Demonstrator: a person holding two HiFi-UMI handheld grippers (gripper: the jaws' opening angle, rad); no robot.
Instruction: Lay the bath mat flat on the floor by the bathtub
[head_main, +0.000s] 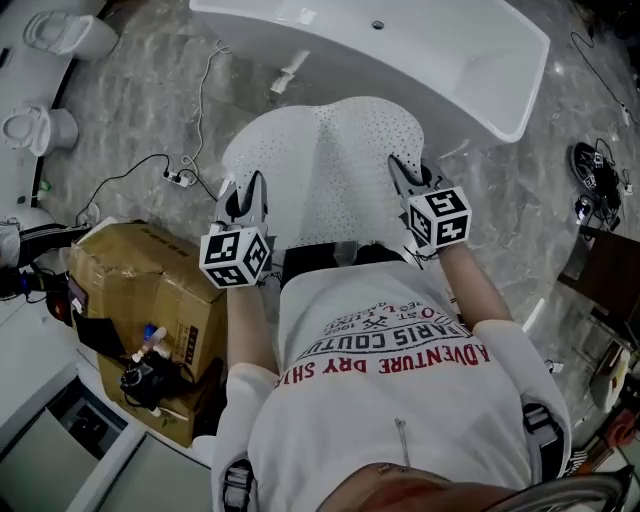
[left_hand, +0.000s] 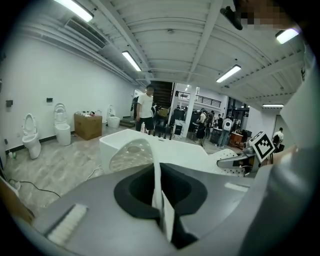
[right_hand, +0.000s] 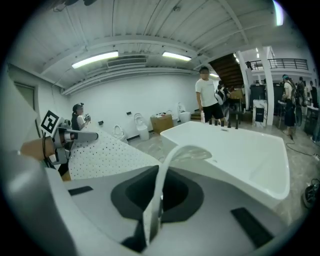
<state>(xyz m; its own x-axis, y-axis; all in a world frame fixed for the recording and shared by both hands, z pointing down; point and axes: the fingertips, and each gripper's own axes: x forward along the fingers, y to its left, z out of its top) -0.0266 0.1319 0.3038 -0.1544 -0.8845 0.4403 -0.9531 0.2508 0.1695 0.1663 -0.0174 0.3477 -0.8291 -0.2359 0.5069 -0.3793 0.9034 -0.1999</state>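
Here, my left gripper (head_main: 245, 196) is clamped shut on the near edge of the white, hole-dotted rubber bath mat (head_main: 330, 165), with a thin fold of it nipped between the jaws. My right gripper (head_main: 405, 176) pinches the same edge further along. The mat spans between them and bulges out towards the white bathtub (head_main: 440, 60), held over the grey marbled floor (head_main: 130, 110). A brown cardboard box (head_main: 150, 265) stands at my left.
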